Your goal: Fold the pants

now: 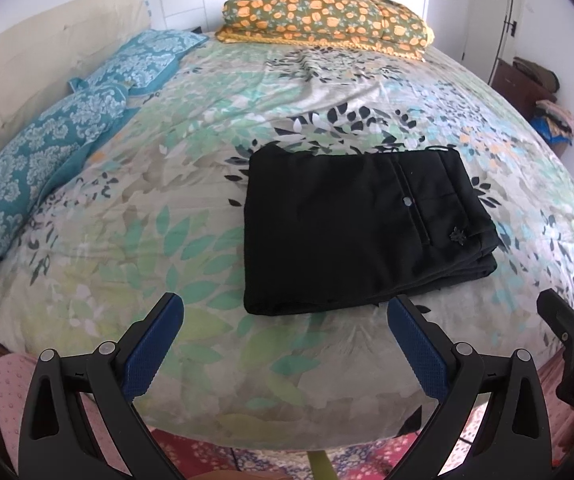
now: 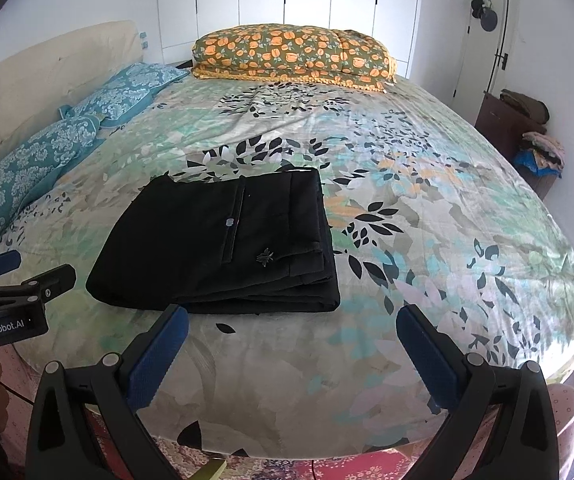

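the left gripper (image 1: 285,312) hangs just off the near edge of the bed with its blue-padded fingers (image 1: 153,344) spread wide and nothing between them, and the right gripper (image 2: 291,324) beside it is the same, fingers (image 2: 427,356) wide apart and empty, both held back from the cloth rather than touching it. just beyond their tips the black pants (image 1: 361,224) lie on the floral bedspread (image 1: 135,216) as a compact, flat rectangle, several layers stacked on one another, the layered edges showing along the near right corner, a back pocket with its button and a small dark emblem facing up. the bundle sits near the front edge of the bed, a little skewed to it, well apart from the teal pillows (image 1: 39,160) against the cream headboard (image 1: 27,64) on the left and from the orange-flowered pillow (image 1: 323,16) at the far side. from where i stand the folding looks done: no leg trails out, the edges line up fairly well, and the only untidy bit is a slight peak at the far left corner, seen from the right wrist. what is left, if anything, seems to be a small squaring-up or simply backing away. off to the right a dark cabinet (image 2: 503,120) carries a heap of other clothes, which i cannot make out in detail.
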Tool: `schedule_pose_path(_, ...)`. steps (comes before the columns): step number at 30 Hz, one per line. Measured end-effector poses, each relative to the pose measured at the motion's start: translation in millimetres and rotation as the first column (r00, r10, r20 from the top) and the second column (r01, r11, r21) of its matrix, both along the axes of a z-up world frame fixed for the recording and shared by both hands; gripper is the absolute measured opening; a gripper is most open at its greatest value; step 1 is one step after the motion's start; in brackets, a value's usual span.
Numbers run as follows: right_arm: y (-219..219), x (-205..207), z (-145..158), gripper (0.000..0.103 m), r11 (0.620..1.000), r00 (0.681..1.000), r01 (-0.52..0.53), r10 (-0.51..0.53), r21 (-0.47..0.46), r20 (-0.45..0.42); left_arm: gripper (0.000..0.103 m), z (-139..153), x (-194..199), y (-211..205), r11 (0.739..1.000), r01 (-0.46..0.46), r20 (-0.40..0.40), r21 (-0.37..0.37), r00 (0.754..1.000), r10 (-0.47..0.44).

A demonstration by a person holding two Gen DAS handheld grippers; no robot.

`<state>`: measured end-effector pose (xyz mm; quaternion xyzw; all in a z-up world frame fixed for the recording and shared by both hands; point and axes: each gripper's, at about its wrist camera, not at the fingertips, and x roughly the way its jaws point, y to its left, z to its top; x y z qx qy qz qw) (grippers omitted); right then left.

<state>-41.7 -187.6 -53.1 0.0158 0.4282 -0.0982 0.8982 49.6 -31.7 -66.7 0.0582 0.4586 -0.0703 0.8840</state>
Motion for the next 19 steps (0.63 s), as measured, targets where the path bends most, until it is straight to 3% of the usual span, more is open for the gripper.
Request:
schedule_pose_path(12, 11, -2, -2, 0.103, 0.999, 0.999, -0.034, 0.034, -0.005, -0.007, 0.102, 0, -6, 13, 0.998, -0.015, -0.023, -0.058, 1.0, 0.013)
schedule_pose_path(19, 11, -7, -1, 0.103, 0.999, 0.999, -0.037, 0.037, 0.002, -0.008, 0.102, 2, -15, 8, 0.999, -0.008, -0.002, -0.043, 1.0, 0.008)
